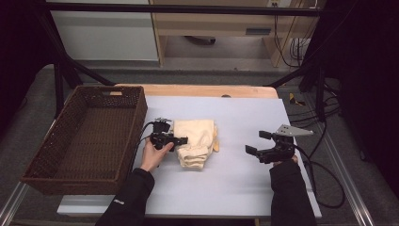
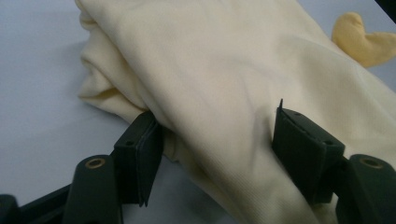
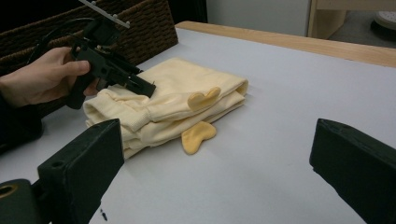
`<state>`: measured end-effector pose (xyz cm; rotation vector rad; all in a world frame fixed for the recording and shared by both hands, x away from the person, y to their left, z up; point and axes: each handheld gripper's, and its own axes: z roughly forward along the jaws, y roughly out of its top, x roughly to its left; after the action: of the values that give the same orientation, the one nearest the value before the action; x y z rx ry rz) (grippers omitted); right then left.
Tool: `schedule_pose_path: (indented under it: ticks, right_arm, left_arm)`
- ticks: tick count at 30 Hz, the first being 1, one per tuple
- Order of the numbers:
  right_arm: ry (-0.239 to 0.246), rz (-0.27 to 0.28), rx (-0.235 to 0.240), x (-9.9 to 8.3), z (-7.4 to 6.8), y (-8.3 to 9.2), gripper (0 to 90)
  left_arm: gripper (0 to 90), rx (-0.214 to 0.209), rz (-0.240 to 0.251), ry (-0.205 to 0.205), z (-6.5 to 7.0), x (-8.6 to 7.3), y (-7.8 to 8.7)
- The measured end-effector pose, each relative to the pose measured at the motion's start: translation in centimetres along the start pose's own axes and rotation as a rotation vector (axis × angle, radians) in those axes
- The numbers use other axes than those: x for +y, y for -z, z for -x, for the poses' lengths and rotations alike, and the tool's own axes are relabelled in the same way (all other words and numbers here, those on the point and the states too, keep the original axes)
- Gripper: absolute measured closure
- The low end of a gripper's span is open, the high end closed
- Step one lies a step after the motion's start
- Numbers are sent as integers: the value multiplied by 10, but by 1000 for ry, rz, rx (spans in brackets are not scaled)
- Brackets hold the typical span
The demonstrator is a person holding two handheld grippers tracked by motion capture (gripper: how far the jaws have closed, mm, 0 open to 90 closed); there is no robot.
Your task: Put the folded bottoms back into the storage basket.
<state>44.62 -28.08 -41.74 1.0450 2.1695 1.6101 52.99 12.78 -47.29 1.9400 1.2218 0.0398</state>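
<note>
While the left gripper (image 1: 182,140) straddled the folded cream garment (image 1: 195,141) at mid-table beside the wicker basket (image 1: 42,176), its half-open jaws flanked a fold without yet pinching it. A good grasp probably needed every layer gathered before lifting. The right gripper (image 1: 256,142) waited well apart, gaping wide, holding nothing.

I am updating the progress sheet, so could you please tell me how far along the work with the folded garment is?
Done: the pale yellow folded fabric garment lies folded on the grey table mat. In hand: the left gripper has the garment's edge between its jaws, not yet clamped. The right gripper waits open, apart from it. Left, probably: gripping, then moving the garment into the dark brown woven wicker basket.
</note>
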Motion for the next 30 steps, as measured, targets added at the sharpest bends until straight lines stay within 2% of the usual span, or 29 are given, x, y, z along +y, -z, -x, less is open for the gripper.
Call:
schedule_pose_path:
  ticks: [1, 2, 3, 4, 12, 14, 17, 22, 30]
  right_arm:
    - [0, 0, 0, 0, 0, 0, 32]
    - [0, 0, -1, 0, 0, 0, 32]
    - [0, 0, -1, 0, 0, 0, 32]
    - [-1, -3, -1, 0, 0, 0, 32]
    - [0, 1, -1, 0, 0, 0, 32]
    - [0, -2, -1, 0, 0, 0, 32]
    - [-1, 1, 0, 0, 0, 0, 32]
    - [-2, 0, 1, 0, 0, 0, 32]
    - [-1, 1, -1, 0, 0, 0, 32]
  left_arm:
    - [362, 0, 0, 0, 0, 0, 0]
    - [389, -30, -17, 15, 1, 0, 1]
    - [438, -30, -17, 15, 1, 0, 1]
    - [451, -59, -23, 23, 1, 0, 0]
    - [527, -77, -14, 24, -1, -1, -4]
    - [574, -78, -16, 25, -1, -1, -5]
    - [599, -72, -21, 8, 0, -2, -6]
    - [674, -86, -36, 26, -1, 0, -7]
    - [701, -103, -39, 32, -2, 2, -6]
